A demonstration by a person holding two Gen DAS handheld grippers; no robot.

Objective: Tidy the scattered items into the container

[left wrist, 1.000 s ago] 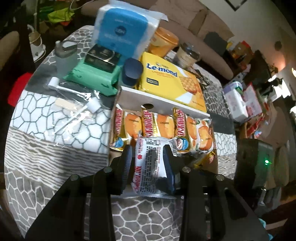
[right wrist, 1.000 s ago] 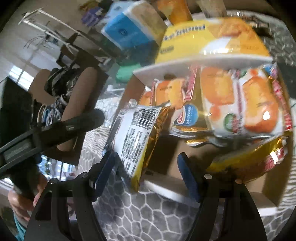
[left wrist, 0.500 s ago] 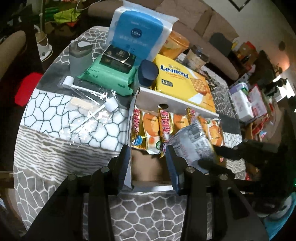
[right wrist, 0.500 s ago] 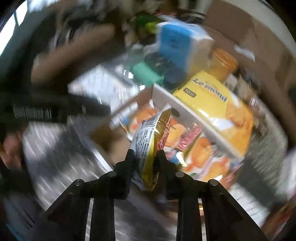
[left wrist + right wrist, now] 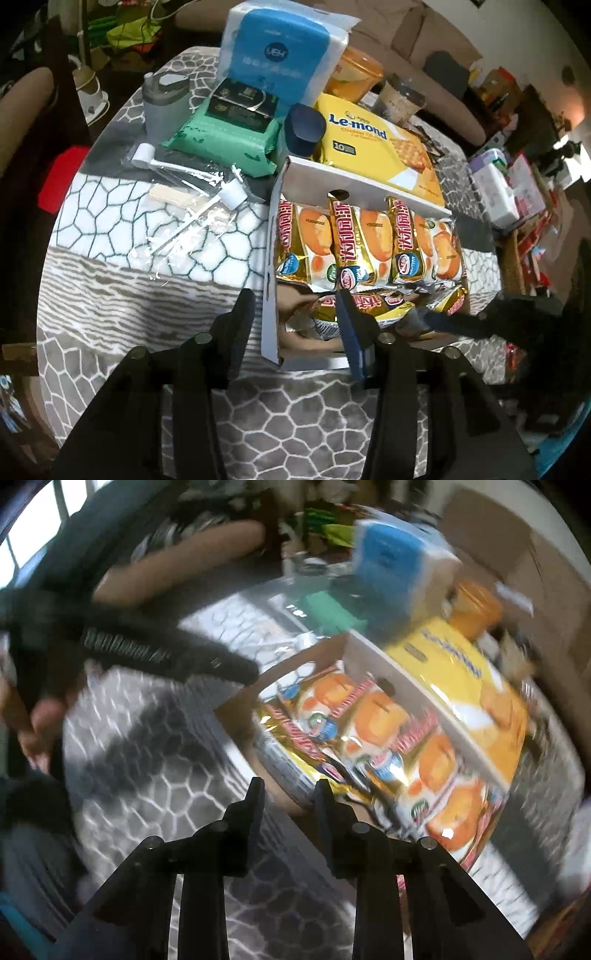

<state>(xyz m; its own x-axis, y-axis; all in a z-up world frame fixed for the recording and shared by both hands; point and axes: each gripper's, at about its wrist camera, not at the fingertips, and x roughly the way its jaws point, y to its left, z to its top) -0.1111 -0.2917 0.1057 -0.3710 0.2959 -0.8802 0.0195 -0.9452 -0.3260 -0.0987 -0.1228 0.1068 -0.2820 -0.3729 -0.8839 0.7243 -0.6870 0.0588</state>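
A white cardboard box [image 5: 269, 280] on the patterned tablecloth holds a row of orange-and-gold snack packs [image 5: 362, 247]; one more pack [image 5: 373, 306] lies in front of the row inside the box. My left gripper [image 5: 295, 325] is open and empty, its fingers straddling the box's near left wall. My right gripper [image 5: 288, 794] is open and empty above the box's near corner [image 5: 236, 705]; the packs [image 5: 373, 746] lie just beyond it. Its arm shows at the right of the left wrist view [image 5: 517, 317].
Behind the box lie a yellow Le-mond cracker pack [image 5: 380, 147], a green wipes pack [image 5: 225, 136], a blue tissue pack [image 5: 280, 51], a dark blue cap [image 5: 304, 129], a grey cup [image 5: 162, 99] and an orange tub [image 5: 354, 77]. A clear bag with white sticks [image 5: 184, 206] lies left.
The left gripper let go of the snack pack as the right gripper took it. The right gripper has since let it go inside the box and drawn back, open.
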